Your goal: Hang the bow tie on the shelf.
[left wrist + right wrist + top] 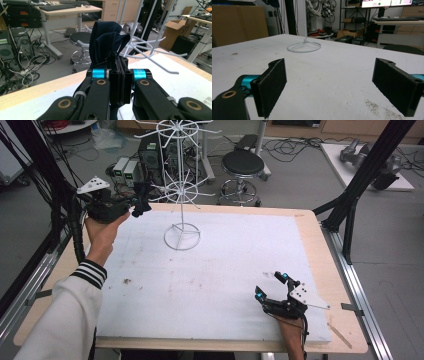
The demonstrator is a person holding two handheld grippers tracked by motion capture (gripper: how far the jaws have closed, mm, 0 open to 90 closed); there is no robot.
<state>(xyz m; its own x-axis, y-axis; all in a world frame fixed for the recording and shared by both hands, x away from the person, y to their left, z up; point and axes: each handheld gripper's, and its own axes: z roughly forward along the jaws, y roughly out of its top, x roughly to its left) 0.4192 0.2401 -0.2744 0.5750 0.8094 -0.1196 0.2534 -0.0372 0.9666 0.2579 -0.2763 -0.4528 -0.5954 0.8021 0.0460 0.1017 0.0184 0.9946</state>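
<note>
Left tool [141, 206] clamped tight on dark cloth [106, 41], held high beside rack [181, 190], likely for hanging on a prong; right tool [272, 287] wide open, empty, low over table [210, 270].

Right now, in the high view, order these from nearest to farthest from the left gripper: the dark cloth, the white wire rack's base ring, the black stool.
1. dark cloth: clamped in the left gripper, at the table's far left.
2. base ring: on the table, to its right.
3. black stool: on the floor beyond the table.
</note>
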